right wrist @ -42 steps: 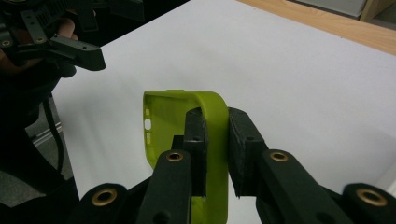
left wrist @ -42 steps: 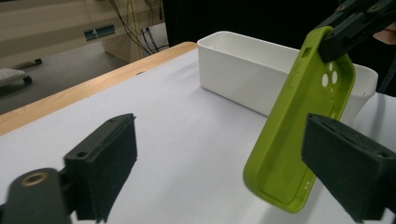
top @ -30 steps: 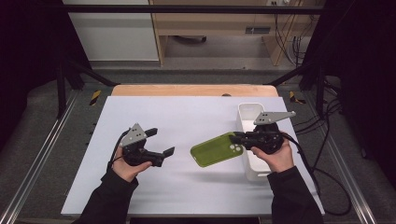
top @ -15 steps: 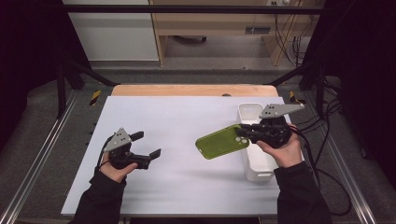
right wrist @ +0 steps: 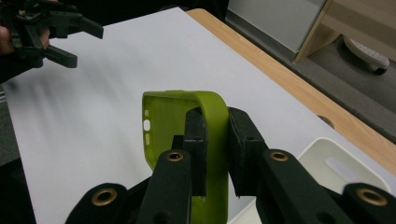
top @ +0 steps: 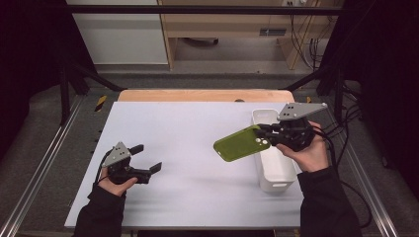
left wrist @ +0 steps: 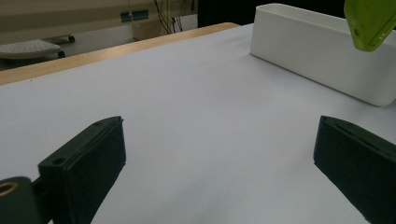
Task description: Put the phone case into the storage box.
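A green phone case [top: 241, 143] hangs in the air beside the left wall of a white bin [top: 274, 165], tilted with one end lower. My right gripper [top: 261, 134] is shut on its edge; in the right gripper view the two pads pinch the green phone case [right wrist: 212, 140] along one side wall. My left gripper [top: 146, 158] rests low over the white sheet at the left front, jaws spread wide with nothing between them. In the left gripper view the white bin [left wrist: 322, 56] stands ahead and a corner of the green phone case [left wrist: 371, 23] hangs over it.
A white sheet [top: 188, 148] covers the tabletop, with a wooden edge [top: 202, 95] at the far side. Metal frame rails [top: 44, 163] run along both sides. Cables [top: 346, 143] trail from the right gripper off the table's right side.
The right gripper lifted the green case off the sheet and carried it up toward the bin. The left gripper drew back to the left and sank toward the sheet.
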The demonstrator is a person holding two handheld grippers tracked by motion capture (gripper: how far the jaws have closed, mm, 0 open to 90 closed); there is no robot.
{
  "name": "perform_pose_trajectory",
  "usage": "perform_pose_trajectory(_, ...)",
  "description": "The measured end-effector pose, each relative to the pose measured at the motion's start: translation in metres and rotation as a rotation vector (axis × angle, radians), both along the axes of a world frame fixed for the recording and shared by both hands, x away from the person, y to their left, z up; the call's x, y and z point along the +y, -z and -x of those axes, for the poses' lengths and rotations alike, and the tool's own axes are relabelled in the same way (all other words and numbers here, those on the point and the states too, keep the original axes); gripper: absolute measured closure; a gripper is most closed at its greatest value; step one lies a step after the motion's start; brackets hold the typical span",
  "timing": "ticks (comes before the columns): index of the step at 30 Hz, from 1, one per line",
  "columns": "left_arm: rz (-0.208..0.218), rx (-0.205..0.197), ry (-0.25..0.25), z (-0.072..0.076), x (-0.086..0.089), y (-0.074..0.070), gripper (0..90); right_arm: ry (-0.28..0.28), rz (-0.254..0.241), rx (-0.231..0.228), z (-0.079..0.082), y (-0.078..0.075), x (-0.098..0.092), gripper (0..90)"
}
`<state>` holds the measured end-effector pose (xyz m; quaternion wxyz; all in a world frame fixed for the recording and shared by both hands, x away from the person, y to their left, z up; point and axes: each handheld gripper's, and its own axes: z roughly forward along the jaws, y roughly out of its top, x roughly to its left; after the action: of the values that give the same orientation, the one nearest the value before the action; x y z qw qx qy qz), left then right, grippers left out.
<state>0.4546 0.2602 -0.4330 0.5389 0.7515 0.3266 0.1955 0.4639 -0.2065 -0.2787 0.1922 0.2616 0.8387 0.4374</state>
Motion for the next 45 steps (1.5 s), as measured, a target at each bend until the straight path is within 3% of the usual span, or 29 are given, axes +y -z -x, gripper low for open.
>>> perform_pose_trajectory(18,0.002,-0.011,-0.034,0.007,0.018,0.015,2.4,0.022,0.106,-0.088,-0.002,-0.028,-0.002,79.0)
perform_pose_trajectory(45,-0.006,-0.025,-0.044,0.008,0.023,0.022,2.3,0.025,0.256,-0.176,-0.007,-0.052,-0.007,79.0)
